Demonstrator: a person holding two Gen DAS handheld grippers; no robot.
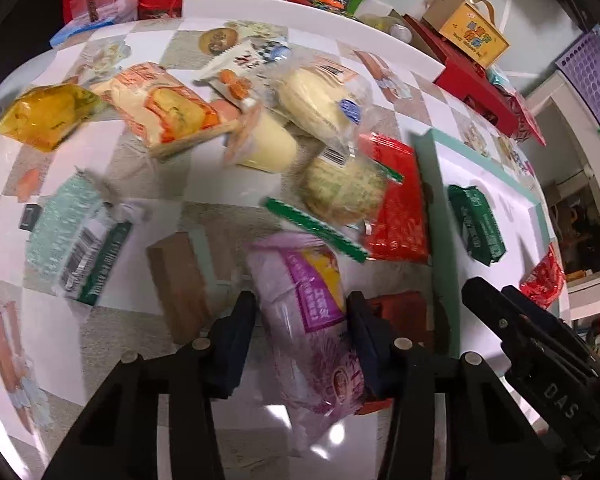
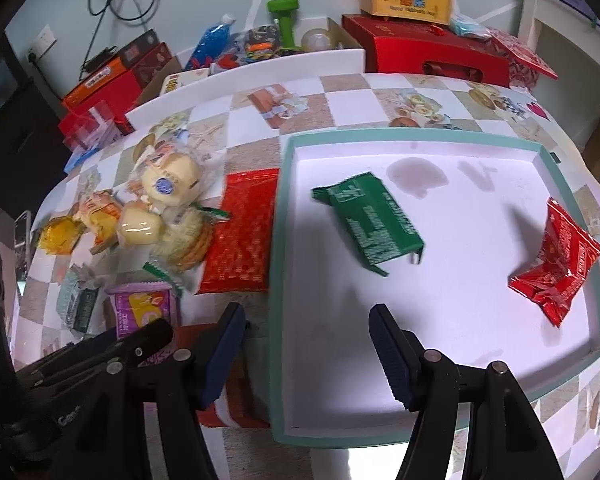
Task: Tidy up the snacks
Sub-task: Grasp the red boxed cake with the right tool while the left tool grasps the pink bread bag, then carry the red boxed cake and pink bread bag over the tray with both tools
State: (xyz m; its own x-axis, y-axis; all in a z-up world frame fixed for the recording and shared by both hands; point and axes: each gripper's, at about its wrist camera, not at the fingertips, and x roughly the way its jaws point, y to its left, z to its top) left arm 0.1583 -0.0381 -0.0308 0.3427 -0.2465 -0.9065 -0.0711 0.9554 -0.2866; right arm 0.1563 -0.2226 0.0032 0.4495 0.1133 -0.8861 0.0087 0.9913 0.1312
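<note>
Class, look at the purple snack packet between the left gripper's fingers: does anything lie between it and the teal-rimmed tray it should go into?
The left gripper is shut on the purple packet. Toward the teal-rimmed tray, a red packet lies flat beside it, and the tray's raised rim must be cleared. Nothing tall stands between.

Your left gripper points steeply down, its jaws pressed on the purple packet. Your right gripper hangs beside it, jaws apart, holding nothing.
</note>
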